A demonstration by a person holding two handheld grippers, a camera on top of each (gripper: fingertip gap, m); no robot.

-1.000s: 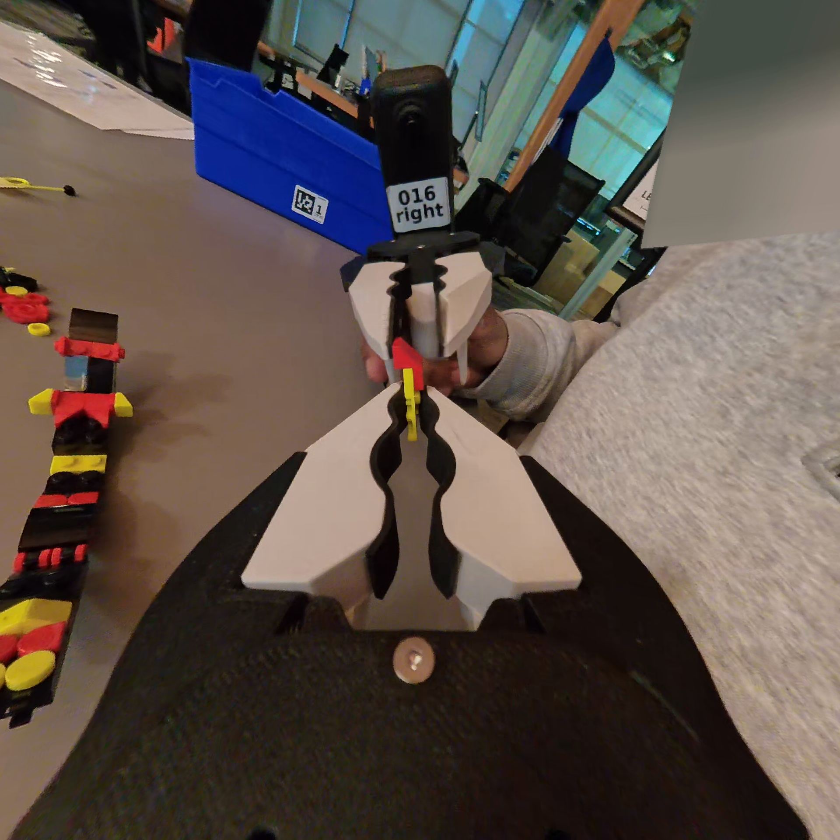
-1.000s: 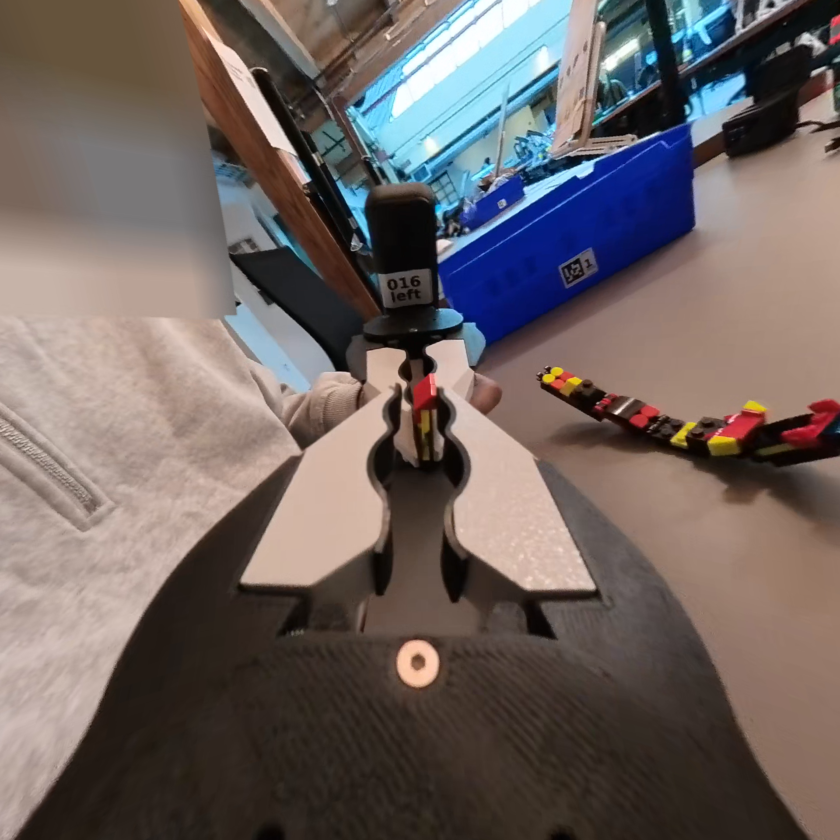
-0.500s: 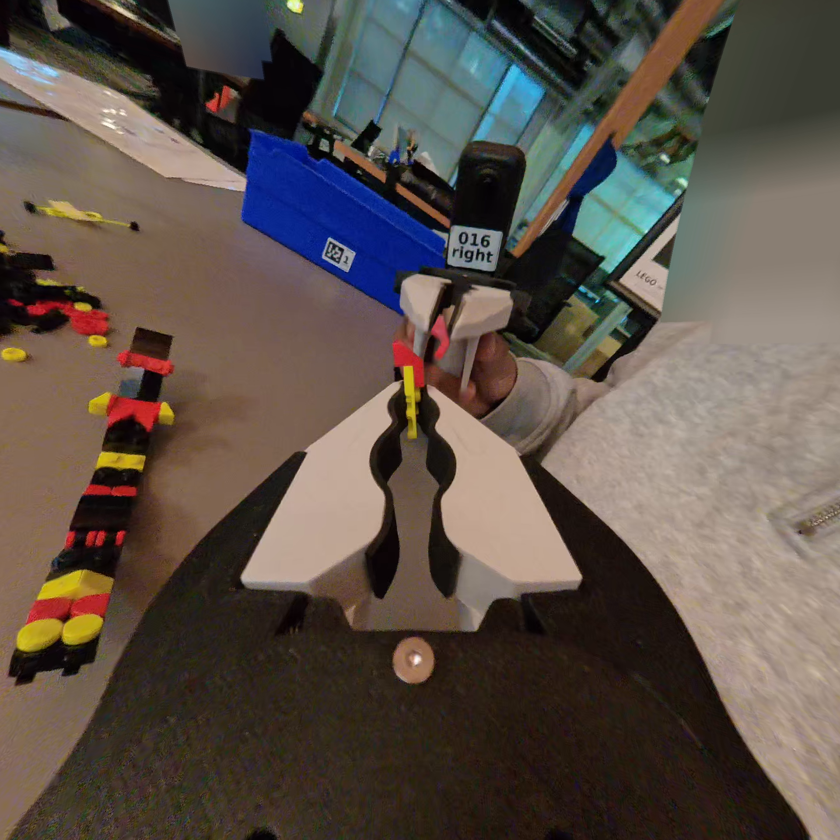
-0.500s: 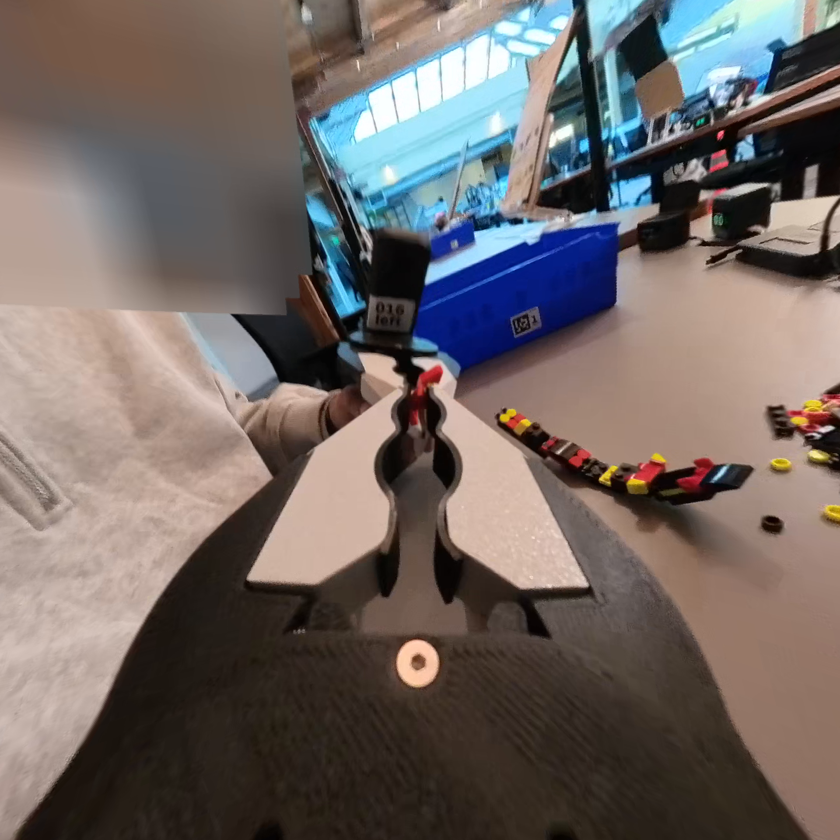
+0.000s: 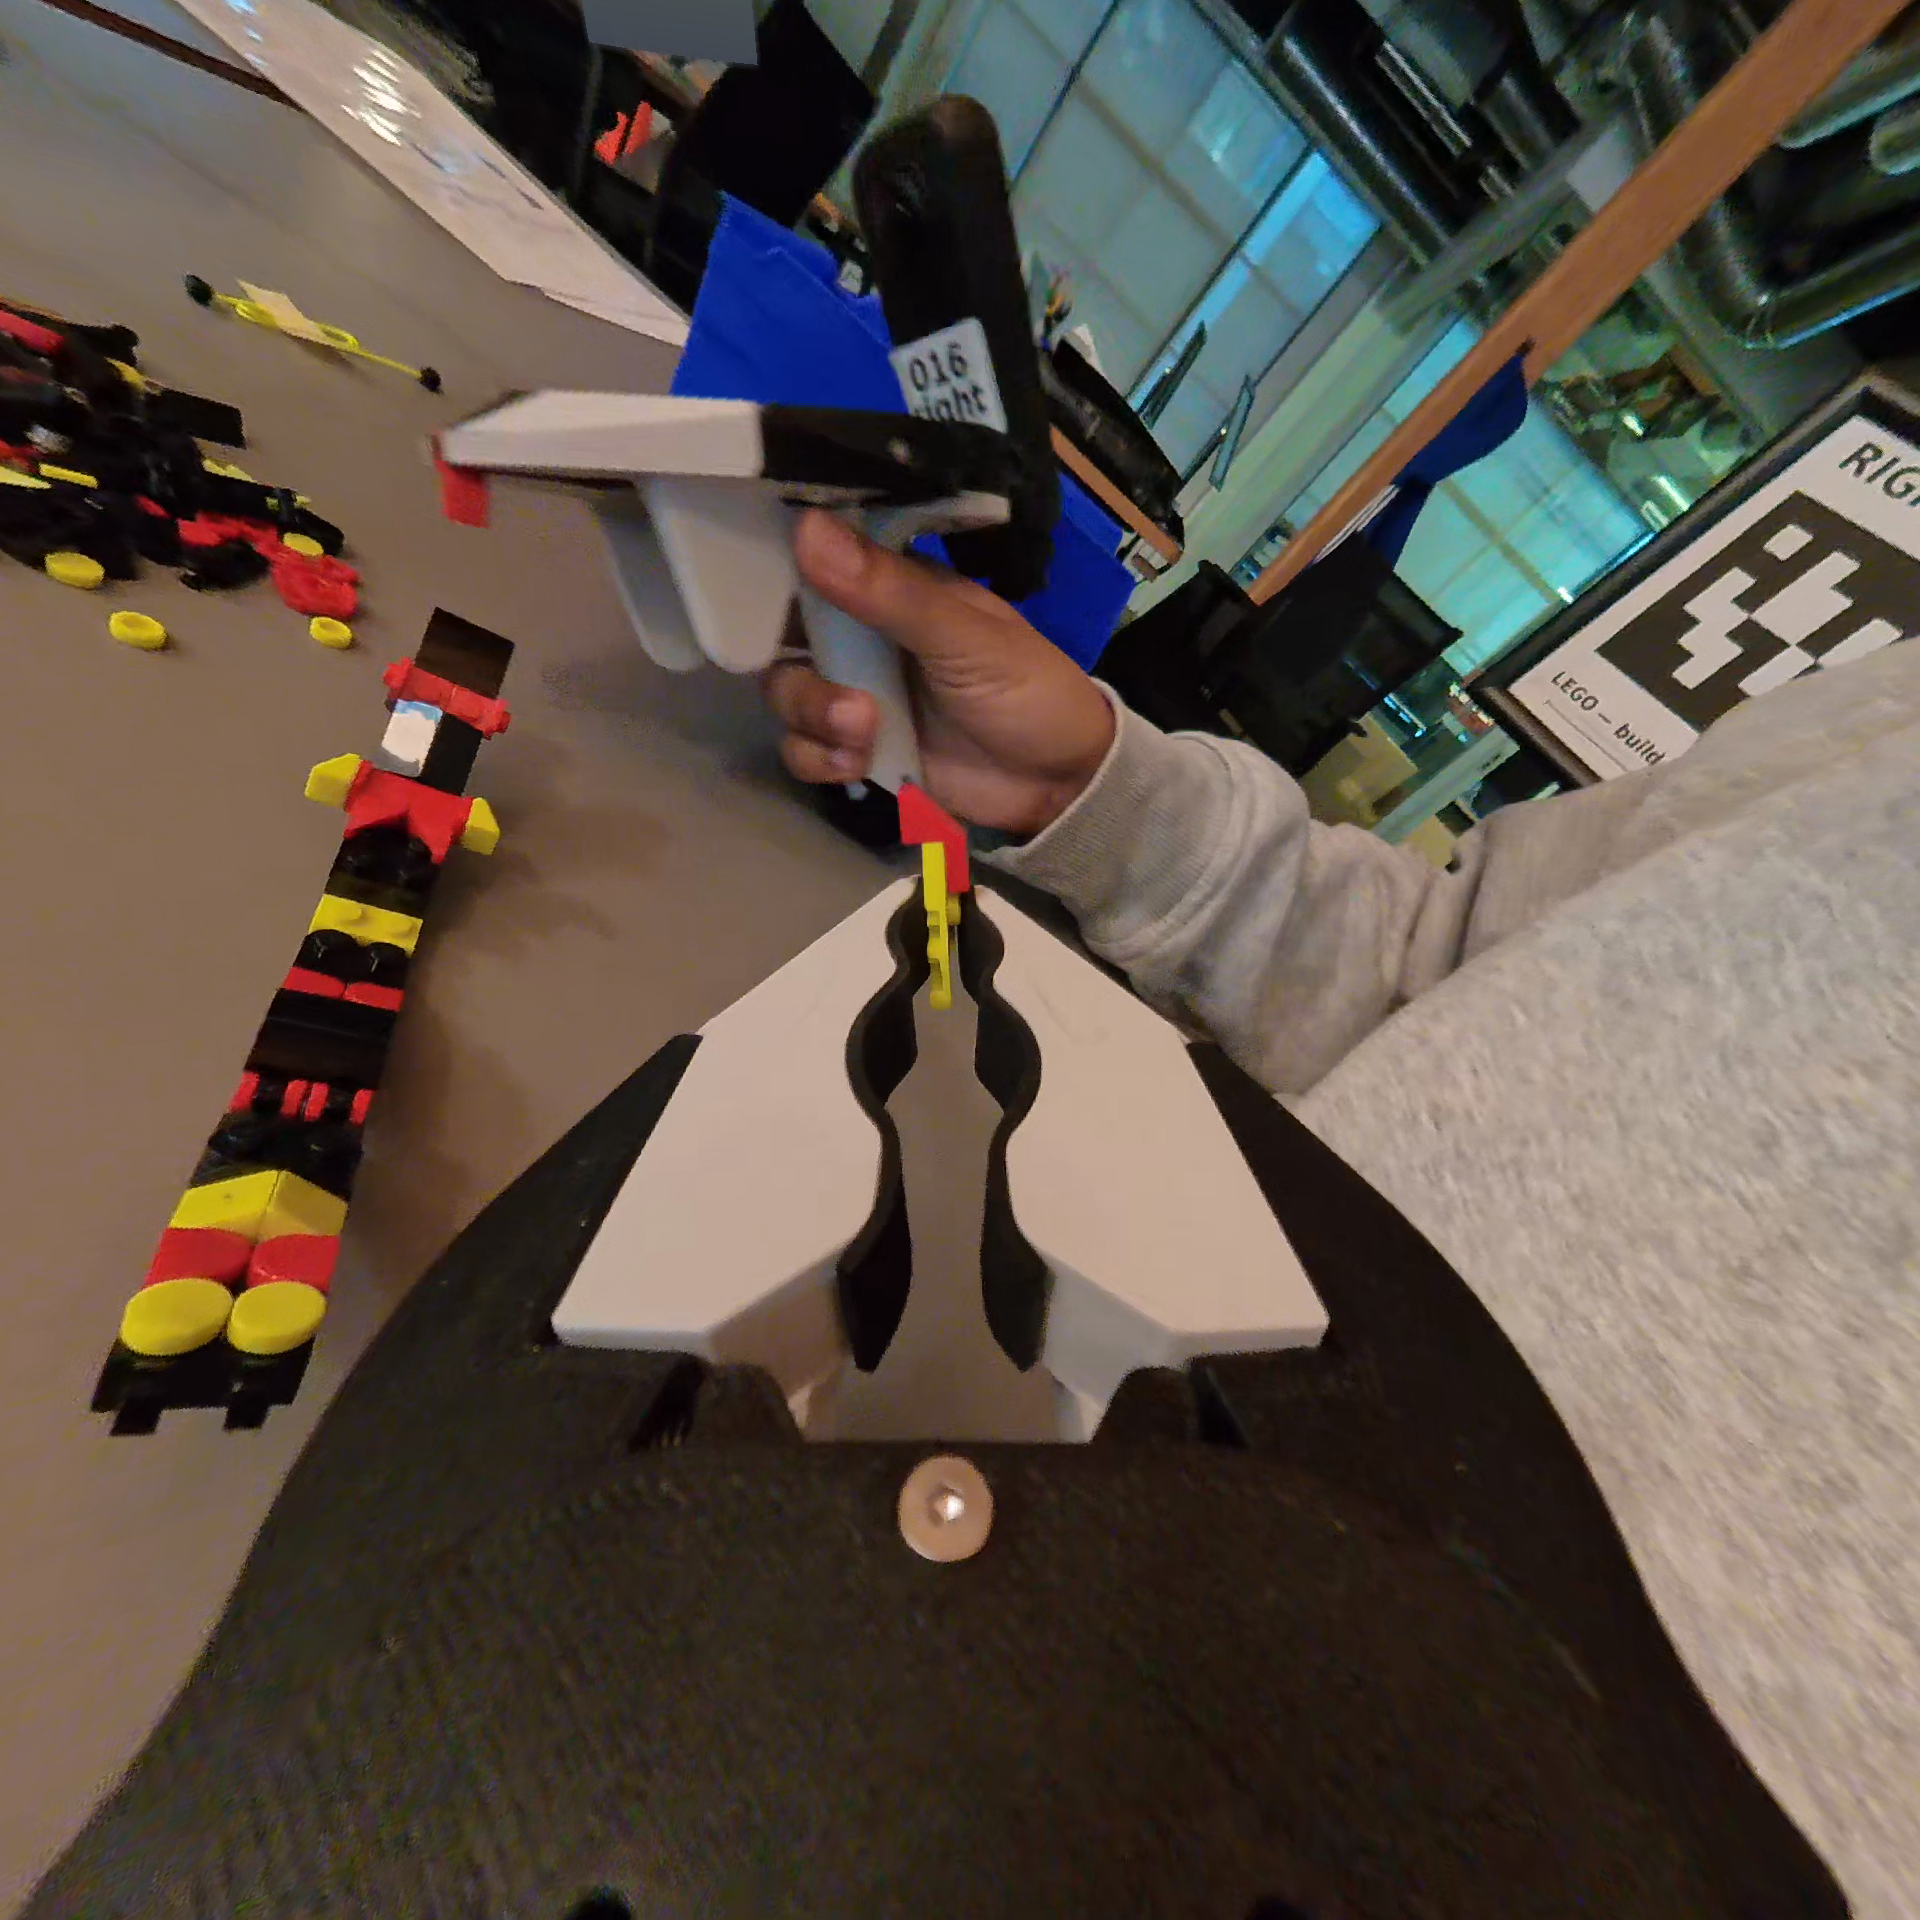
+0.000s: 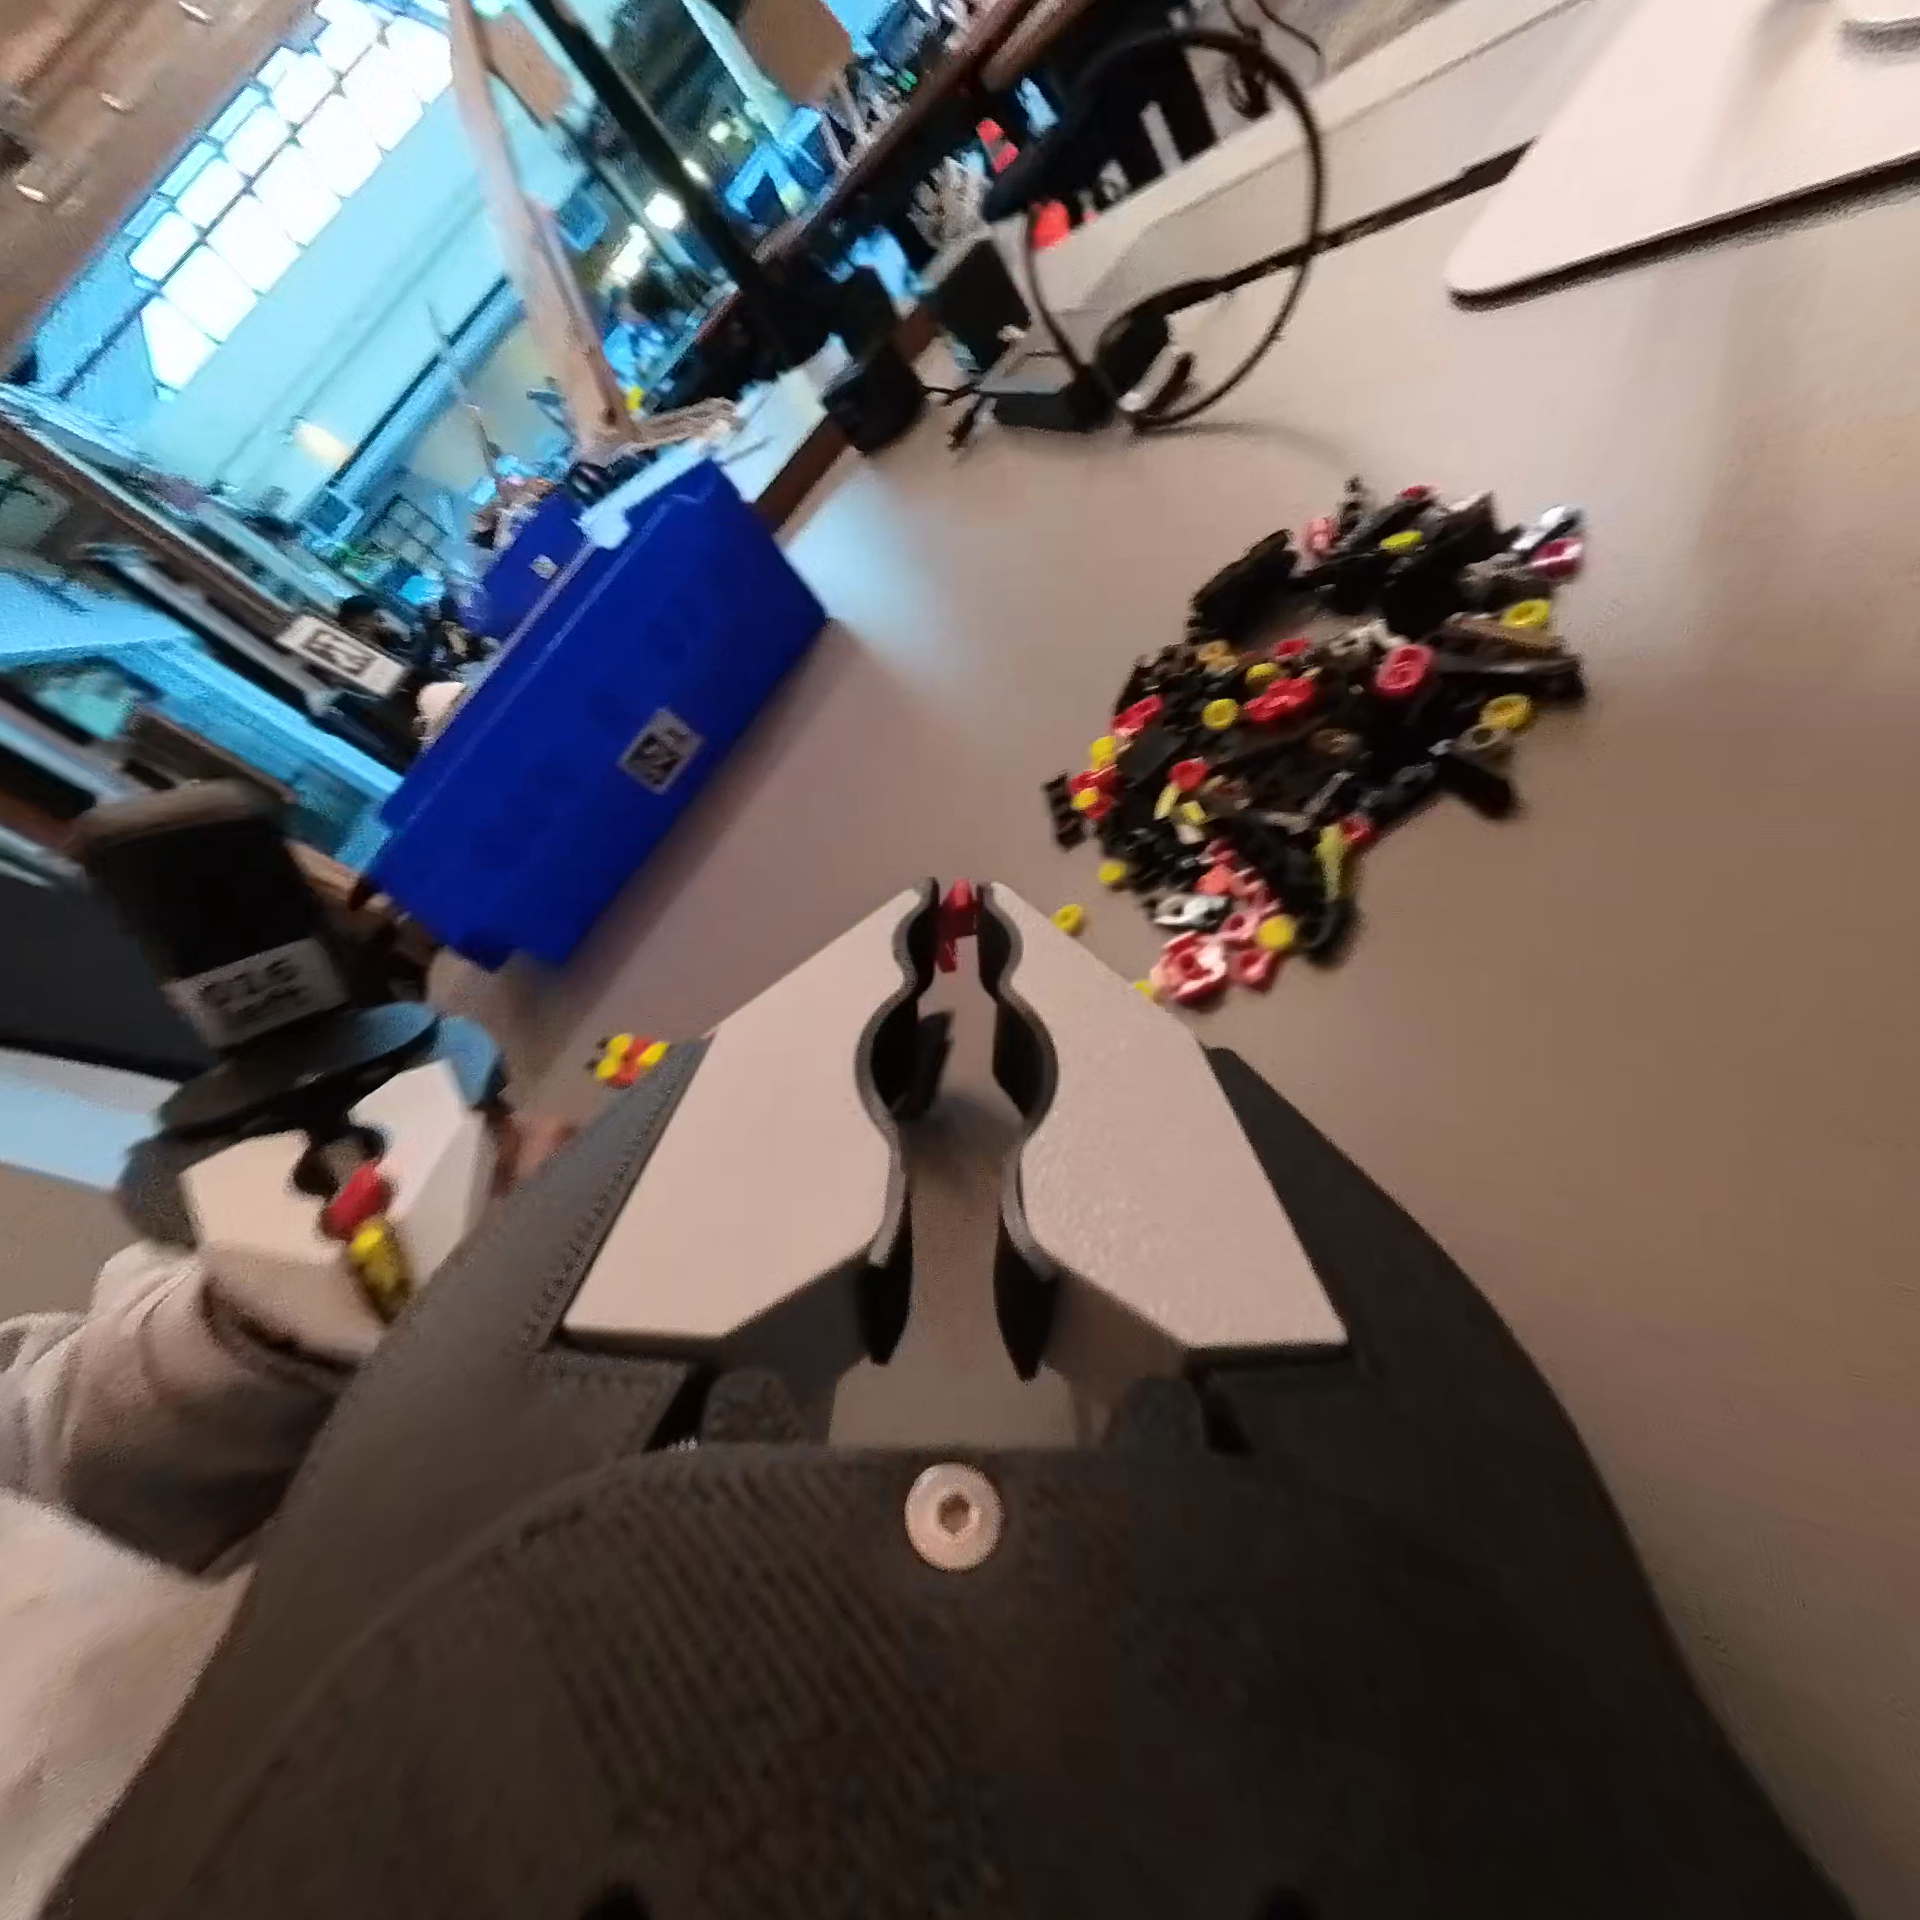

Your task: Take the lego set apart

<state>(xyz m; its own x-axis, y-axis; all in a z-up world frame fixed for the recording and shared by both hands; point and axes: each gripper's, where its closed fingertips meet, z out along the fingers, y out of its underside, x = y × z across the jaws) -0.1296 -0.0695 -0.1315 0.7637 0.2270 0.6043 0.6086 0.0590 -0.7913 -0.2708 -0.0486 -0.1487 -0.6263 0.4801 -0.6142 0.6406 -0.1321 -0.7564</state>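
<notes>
My left gripper [image 5: 940, 914] is shut on a small yellow and red lego piece [image 5: 938, 883], held above the table's near edge. My right gripper [image 6: 956, 914] is shut on a small red lego piece [image 6: 956, 925]. In the left wrist view the right gripper [image 5: 457, 473] points left with the red piece [image 5: 460, 497] at its tip. The left gripper and its piece [image 6: 366, 1226] show at the lower left of the right wrist view. A long black, red and yellow lego strip [image 5: 312, 1039] lies on the brown table [image 5: 623, 831].
A pile of loose black, red and yellow lego parts [image 6: 1330, 748] lies ahead of the right gripper, also in the left wrist view [image 5: 135, 499]. A blue bin [image 6: 592, 727] stands at the back. Cables [image 6: 1143, 343] lie farther off. A grey sleeve [image 5: 1558, 1039] is on the right. Spacing between my two grippers at the tips: around 15 centimeters.
The two grippers have pulled apart. The right gripper took a small red piece off the left's piece and swung it away toward the pile. The left gripper keeps the yellow and red piece.
</notes>
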